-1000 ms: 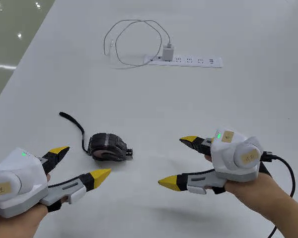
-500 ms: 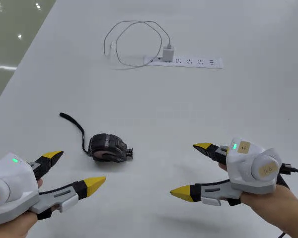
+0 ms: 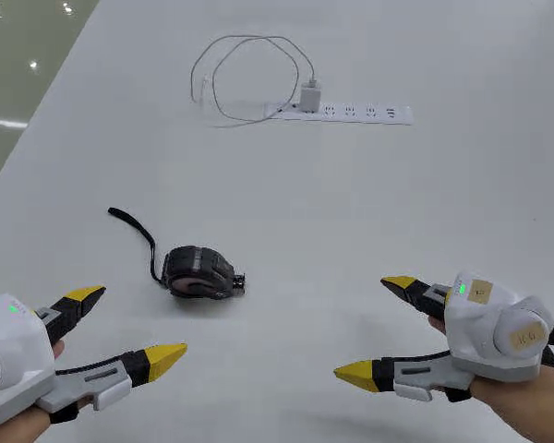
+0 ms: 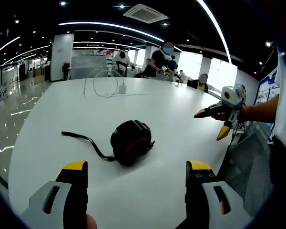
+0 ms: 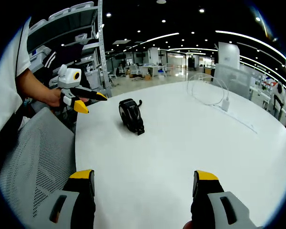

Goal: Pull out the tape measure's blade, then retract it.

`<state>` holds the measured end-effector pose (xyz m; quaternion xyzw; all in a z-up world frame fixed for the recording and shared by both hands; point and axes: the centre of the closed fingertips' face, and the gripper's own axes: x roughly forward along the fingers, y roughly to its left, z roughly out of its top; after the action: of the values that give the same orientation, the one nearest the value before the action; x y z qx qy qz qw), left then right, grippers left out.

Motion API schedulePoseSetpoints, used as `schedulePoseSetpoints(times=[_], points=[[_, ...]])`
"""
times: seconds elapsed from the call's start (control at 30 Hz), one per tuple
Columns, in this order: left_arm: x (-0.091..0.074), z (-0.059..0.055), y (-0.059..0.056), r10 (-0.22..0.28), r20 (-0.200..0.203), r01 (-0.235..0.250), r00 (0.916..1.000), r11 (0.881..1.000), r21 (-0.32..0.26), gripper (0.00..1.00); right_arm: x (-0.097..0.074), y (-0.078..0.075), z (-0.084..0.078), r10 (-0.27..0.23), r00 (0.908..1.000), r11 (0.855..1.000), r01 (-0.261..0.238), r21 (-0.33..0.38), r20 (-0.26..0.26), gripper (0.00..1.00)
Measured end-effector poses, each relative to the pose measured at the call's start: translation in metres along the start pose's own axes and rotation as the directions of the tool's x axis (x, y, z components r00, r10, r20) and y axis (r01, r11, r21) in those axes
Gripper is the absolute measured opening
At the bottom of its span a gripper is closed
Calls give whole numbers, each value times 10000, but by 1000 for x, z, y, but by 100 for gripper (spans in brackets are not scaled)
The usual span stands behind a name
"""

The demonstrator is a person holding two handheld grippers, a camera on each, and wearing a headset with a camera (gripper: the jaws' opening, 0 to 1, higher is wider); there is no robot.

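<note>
A black tape measure (image 3: 199,272) lies on the white table (image 3: 351,203), its blade fully in and its black wrist strap (image 3: 138,233) trailing to the far left. It also shows as a dark lump in the left gripper view (image 4: 131,141) and in the right gripper view (image 5: 131,115). My left gripper (image 3: 125,323) hovers open at the near left, short of the tape measure, nothing between its yellow tips. My right gripper (image 3: 388,328) hangs open at the near right, well apart from the tape measure. Each gripper appears in the other's view: the right gripper (image 4: 219,120), the left gripper (image 5: 88,101).
A white power strip (image 3: 351,113) with a plugged charger (image 3: 311,96) and a looped white cable (image 3: 245,78) lies at the far side of the table. The table's left edge (image 3: 37,101) drops to a shiny floor. A mesh chair back (image 5: 33,157) stands beside the table.
Both grippers have drawn back toward me and spread outward, away from the tape measure. The tape measure has stayed where it was. Both stay open.
</note>
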<state>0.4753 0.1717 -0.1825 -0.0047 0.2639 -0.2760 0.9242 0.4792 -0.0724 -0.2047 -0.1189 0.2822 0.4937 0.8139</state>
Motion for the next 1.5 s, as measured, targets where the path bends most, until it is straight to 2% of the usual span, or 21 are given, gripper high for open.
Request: schedulePoseSetpoints(times=[0.47, 0.73, 1.0, 1.5], points=[[-12, -9, -3, -140, -221, 149, 9997, 9990, 410, 86, -18, 5, -22, -157, 9994, 9997, 162, 175, -306, 87], [-17, -15, -4, -236, -489, 273, 9985, 9967, 763, 88, -29, 6, -32, -334, 9989, 9986, 347, 388, -339, 90], [-22, -19, -4, -295, -661, 361, 9974, 9942, 1016, 89, -38, 7, -38, -464, 9985, 9971, 480, 584, -299, 92], [-31, -26, -2, -322, -836, 413, 9960, 9931, 1094, 92, -46, 11, -43, -631, 9977, 9949, 647, 772, -233, 97]])
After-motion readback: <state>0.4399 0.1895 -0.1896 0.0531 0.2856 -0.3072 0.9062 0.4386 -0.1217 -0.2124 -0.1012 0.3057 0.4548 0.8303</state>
